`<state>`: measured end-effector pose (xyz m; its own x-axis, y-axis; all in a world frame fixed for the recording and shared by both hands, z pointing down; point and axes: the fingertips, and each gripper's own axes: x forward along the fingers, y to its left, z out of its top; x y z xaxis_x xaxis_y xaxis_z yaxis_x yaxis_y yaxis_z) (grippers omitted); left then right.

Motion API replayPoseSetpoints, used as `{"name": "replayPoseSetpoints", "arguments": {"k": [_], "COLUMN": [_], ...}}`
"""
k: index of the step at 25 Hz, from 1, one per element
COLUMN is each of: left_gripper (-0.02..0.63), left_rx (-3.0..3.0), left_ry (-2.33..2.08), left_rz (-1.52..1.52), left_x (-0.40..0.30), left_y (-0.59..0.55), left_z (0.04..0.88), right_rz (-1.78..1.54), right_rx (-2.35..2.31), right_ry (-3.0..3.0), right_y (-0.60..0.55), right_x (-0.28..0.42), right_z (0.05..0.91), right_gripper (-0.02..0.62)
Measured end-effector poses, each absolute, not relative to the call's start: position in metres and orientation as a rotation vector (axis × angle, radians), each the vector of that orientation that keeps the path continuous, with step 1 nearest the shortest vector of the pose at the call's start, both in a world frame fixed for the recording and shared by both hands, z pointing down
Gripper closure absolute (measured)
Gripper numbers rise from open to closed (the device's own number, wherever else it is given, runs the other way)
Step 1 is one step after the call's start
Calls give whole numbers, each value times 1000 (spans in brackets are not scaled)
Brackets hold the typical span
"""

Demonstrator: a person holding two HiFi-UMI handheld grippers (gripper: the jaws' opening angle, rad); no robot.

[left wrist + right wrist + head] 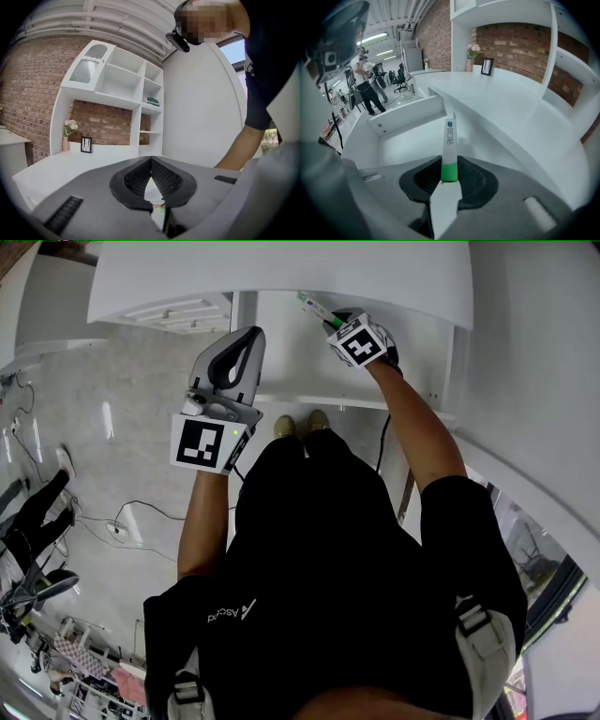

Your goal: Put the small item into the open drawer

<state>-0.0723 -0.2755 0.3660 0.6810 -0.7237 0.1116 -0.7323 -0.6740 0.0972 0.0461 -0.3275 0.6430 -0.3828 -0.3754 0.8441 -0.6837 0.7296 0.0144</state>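
The left tongs (151,159) hang at 11 o'clock, closed together on nothing. At 1 o'clock the right tongs (450,161) pinch the green end of the small item (449,136), which points into the open drawer (408,140) at 12 o'clock. The carry looks nearly done; lowering and release remain.

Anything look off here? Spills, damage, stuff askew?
Nothing stands out. The right gripper grips the green-banded white tube squarely, in line with its jaws, above the open drawer, which looks undamaged.
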Motion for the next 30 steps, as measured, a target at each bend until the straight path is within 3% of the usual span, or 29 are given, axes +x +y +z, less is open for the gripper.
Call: {"name": "replayPoseSetpoints", "arguments": {"k": [13, 22, 30], "left_gripper": [607, 607, 607], "left_rx": [2728, 2726, 2748], "left_ry": [-1214, -1208, -1187], "left_rz": [127, 141, 115], "left_x": [-77, -75, -69], "left_y": [-275, -273, -266], "left_z": [378, 382, 373], "right_rz": [471, 508, 444], "right_rx": [811, 827, 894], "right_ry": [-1976, -2000, -2097], "right_y": [-327, -325, -317], "right_x": [53, 58, 63], "right_z": [664, 661, 618], "right_gripper": [497, 443, 439]}}
